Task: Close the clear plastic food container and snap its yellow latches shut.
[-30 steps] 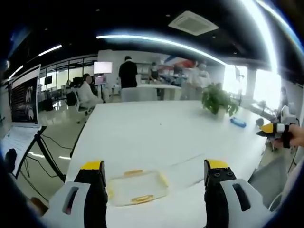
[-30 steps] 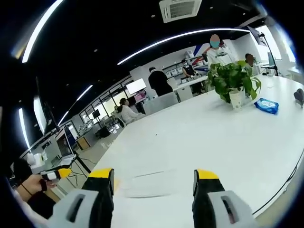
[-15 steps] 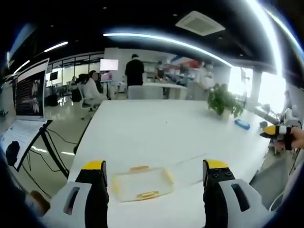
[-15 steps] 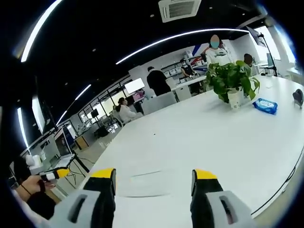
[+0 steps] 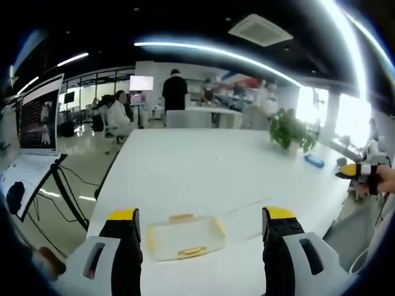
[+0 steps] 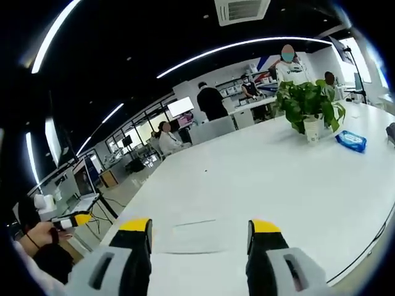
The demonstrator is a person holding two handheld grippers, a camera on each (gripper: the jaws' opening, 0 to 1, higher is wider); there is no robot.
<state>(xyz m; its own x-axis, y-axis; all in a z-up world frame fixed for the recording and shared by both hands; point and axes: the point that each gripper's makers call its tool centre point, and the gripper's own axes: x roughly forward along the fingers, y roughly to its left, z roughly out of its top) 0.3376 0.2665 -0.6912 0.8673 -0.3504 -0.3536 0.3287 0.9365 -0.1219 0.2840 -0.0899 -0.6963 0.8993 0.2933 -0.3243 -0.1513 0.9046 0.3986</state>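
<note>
We had the left gripper spread wide and empty, hovering above the near edge of the long white table, framing the clear plastic food container with yellow latches between its jaws, probably lining up the approach. Container sat flat by that near edge, untouched; lid state we couldn't tell. The right gripper was also spread and empty, held off to the side, likely waiting. Potted green plant and blue packet sat toward the far end.
</note>
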